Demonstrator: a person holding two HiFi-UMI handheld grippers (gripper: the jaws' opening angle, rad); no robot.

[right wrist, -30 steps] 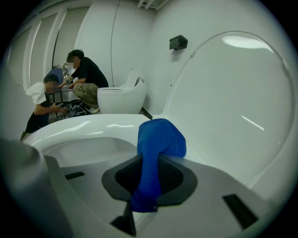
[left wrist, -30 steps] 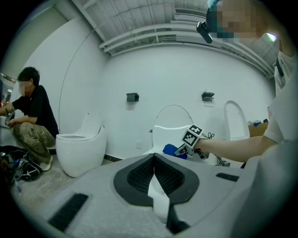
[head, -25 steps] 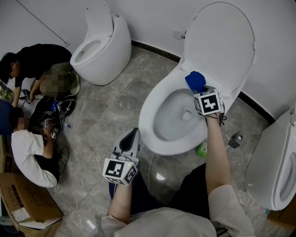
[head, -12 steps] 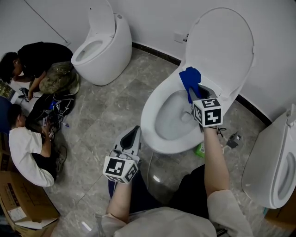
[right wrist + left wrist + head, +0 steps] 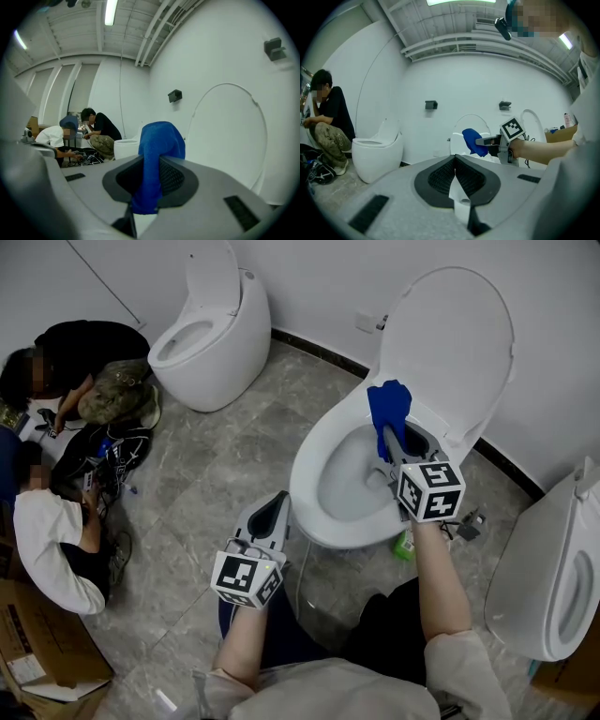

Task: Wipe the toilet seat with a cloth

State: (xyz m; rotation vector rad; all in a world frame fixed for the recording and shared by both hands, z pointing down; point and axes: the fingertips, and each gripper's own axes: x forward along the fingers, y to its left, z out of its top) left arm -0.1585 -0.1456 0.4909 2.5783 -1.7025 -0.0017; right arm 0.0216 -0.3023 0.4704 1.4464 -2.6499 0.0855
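The white toilet (image 5: 319,512) stands in the middle of the head view with its lid (image 5: 450,343) raised. My right gripper (image 5: 389,439) reaches over the bowl, shut on a blue cloth (image 5: 389,407) that hangs at the back of the rim, just in front of the lid. Whether the cloth touches the rim I cannot tell. In the right gripper view the blue cloth (image 5: 159,140) sticks up from between the jaws, before the lid (image 5: 229,131). My left gripper (image 5: 275,509) hovers over the floor at the toilet's near left, shut and holding nothing. The left gripper view shows the cloth (image 5: 471,140).
A second toilet (image 5: 211,329) stands at the back left and a third (image 5: 553,587) at the right edge. Two people (image 5: 66,348) (image 5: 52,540) crouch at the left by a dark bag (image 5: 112,460). A cardboard box (image 5: 37,634) lies front left. A green bottle (image 5: 405,545) sits by the toilet's base.
My right gripper has drawn back a little toward me, with the cloth staying at the back of the rim. The left gripper has hardly moved.
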